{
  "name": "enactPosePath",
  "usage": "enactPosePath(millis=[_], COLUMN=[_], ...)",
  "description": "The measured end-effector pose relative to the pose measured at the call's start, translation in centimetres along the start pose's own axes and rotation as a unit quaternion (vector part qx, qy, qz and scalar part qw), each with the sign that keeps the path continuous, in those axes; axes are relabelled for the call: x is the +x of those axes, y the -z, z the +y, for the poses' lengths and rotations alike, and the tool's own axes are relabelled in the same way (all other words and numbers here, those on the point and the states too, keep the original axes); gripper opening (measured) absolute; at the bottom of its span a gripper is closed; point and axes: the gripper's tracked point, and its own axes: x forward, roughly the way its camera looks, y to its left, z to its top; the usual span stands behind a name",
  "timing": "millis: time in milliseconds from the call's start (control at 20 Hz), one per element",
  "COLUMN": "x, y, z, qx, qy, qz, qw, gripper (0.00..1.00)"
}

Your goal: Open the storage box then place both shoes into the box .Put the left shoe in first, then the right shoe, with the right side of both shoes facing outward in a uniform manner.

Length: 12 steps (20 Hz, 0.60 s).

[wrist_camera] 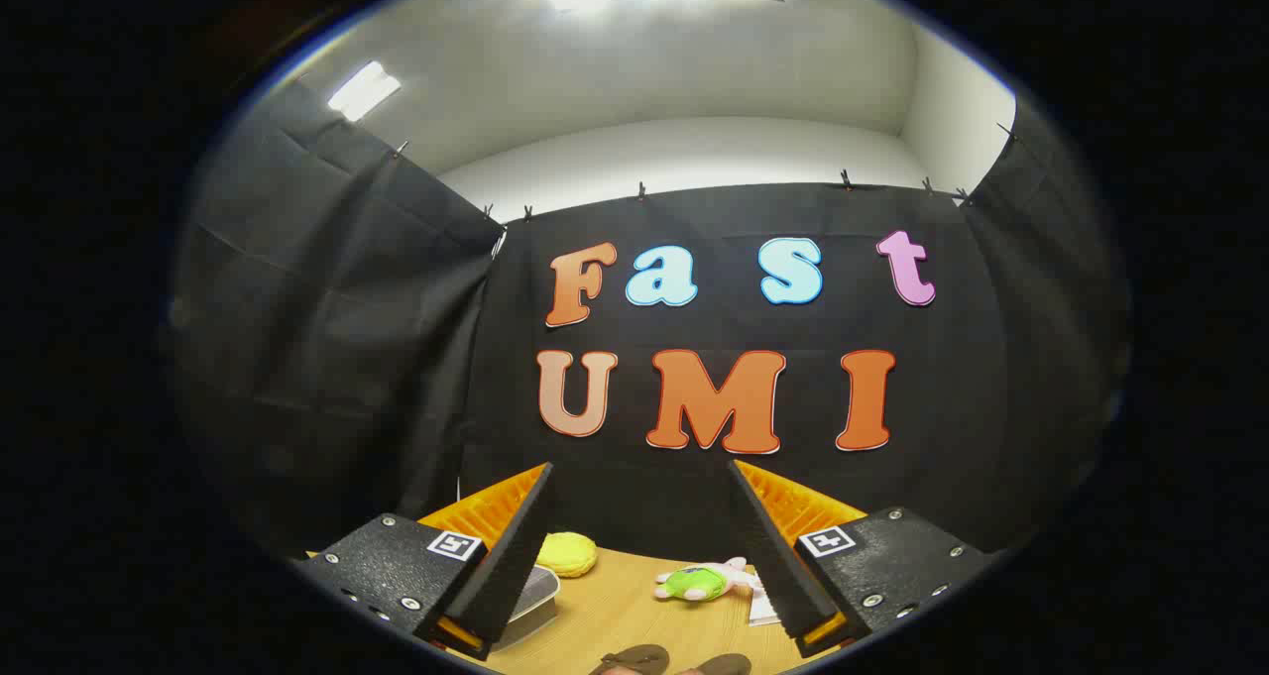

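Note:
My gripper (639, 467) is open and held high above a wooden table (620, 611), with nothing between its fingers. Far below, between the fingers, the tops of two brown shoes (634, 658) (724, 665) lie side by side near the table's front edge. A pale grey box-like thing (533, 596), perhaps the storage box, sticks out from behind my left finger. Most of it is hidden, so I cannot tell whether it is open.
A round yellow cushion-like object (567, 554) lies at the back of the table by the left finger. A small green and pink plush toy (699, 581) lies near the right finger, with a white sheet (761, 608) beside it. Black cloth walls close the booth.

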Motion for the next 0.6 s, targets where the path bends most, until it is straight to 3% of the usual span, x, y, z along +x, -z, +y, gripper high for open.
enactPosePath(millis=[600], x=[0.52], y=[0.99], z=[0.73], qx=[0.009], qy=[-0.012], qz=[0.008], qw=[1.0], gripper=[1.0])
